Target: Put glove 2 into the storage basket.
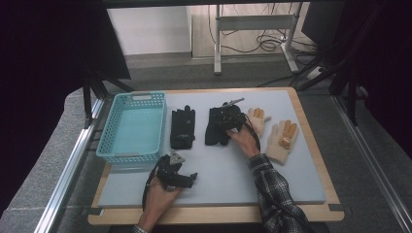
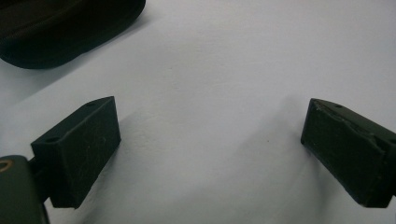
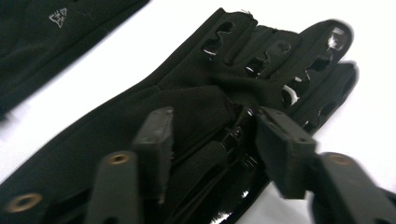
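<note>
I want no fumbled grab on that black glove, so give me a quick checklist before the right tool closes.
1. Right tool over the black glove: ok.
2. Jaws astride glove fabric: ok.
3. Pads pressing on it: cannot tell.
4. Second black glove lies apart: ok.
5. Blue basket holds nothing: ok.
6. Left tool open over bare mat, out of the way: ok.
</note>
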`<state>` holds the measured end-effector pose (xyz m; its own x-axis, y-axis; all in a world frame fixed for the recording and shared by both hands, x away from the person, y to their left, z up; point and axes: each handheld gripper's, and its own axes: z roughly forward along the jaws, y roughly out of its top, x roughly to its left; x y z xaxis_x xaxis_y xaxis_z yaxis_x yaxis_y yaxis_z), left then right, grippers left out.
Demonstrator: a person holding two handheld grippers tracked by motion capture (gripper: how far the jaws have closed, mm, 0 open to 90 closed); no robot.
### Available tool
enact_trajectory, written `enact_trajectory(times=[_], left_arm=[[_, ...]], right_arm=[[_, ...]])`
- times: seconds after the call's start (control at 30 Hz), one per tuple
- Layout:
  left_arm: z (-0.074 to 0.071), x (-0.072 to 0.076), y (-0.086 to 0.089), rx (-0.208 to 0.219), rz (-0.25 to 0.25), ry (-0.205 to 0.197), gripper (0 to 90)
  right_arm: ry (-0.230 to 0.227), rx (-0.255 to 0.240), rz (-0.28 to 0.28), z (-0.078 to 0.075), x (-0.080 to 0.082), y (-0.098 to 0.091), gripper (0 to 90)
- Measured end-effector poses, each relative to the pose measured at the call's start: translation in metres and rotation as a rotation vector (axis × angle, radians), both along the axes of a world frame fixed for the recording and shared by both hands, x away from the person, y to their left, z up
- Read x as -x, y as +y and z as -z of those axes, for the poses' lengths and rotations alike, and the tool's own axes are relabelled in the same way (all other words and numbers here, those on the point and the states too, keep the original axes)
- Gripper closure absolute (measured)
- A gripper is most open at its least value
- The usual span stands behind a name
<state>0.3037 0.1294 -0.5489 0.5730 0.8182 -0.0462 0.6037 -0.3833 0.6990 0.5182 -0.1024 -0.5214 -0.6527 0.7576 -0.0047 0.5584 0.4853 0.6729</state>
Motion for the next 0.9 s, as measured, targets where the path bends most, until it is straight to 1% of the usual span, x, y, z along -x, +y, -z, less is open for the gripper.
enact_trajectory(times=[0.03,0.1,0.13,0.17,0.2,0.27,0.33,0.37,0.5,0.53,0.6,0.7,0.77,0.8,0.9], left_arm=[[0.000,0.000,0.000,0.000,0.000,0.000,5.0],[0.000,0.000,0.000,0.000,0.000,0.000,5.0],[0.000,0.000,0.000,0.000,0.000,0.000,5.0],[0.000,0.000,0.000,0.000,0.000,0.000,5.0],[0.000,0.000,0.000,0.000,0.000,0.000,5.0],[0.000,0.000,0.000,0.000,0.000,0.000,5.0],[0.000,0.000,0.000,0.000,0.000,0.001,5.0],[0.000,0.000,0.000,0.001,0.000,0.001,5.0],[0.000,0.000,0.000,0.000,0.001,0.001,5.0],[0.000,0.000,0.000,-0.002,0.001,0.001,5.0],[0.000,0.000,0.000,-0.001,0.001,0.001,5.0],[0.000,0.000,0.000,-0.002,0.001,0.001,5.0],[0.000,0.000,0.000,-0.002,0.001,0.000,5.0],[0.000,0.000,0.000,-0.002,0.001,0.000,5.0],[0.000,0.000,0.000,0.001,0.000,0.000,5.0]], right_arm=[[0.009,-0.006,0.006,0.000,0.000,0.000,52.5],[0.027,-0.026,-0.004,-0.001,0.002,-0.001,68.8],[0.039,-0.038,-0.013,-0.002,0.003,-0.001,74.4],[0.037,-0.043,-0.010,-0.002,0.004,-0.002,79.4],[0.036,-0.043,-0.013,-0.002,0.005,-0.002,80.9],[0.029,-0.035,-0.019,-0.003,0.006,-0.002,81.8],[0.010,-0.024,-0.029,-0.008,0.010,-0.002,82.2],[0.006,-0.027,-0.028,-0.010,0.011,-0.003,82.3],[0.015,-0.070,-0.040,-0.024,0.020,-0.008,82.3],[0.005,-0.070,-0.049,-0.028,0.023,-0.008,82.2],[0.001,-0.085,-0.057,-0.037,0.033,-0.009,82.2],[-0.005,-0.115,-0.086,-0.049,0.047,-0.010,82.1],[-0.010,-0.120,-0.102,-0.057,0.060,-0.011,82.0],[-0.010,-0.133,-0.115,-0.062,0.069,-0.013,81.9],[-0.005,-0.152,-0.135,-0.069,0.087,-0.016,81.7]])
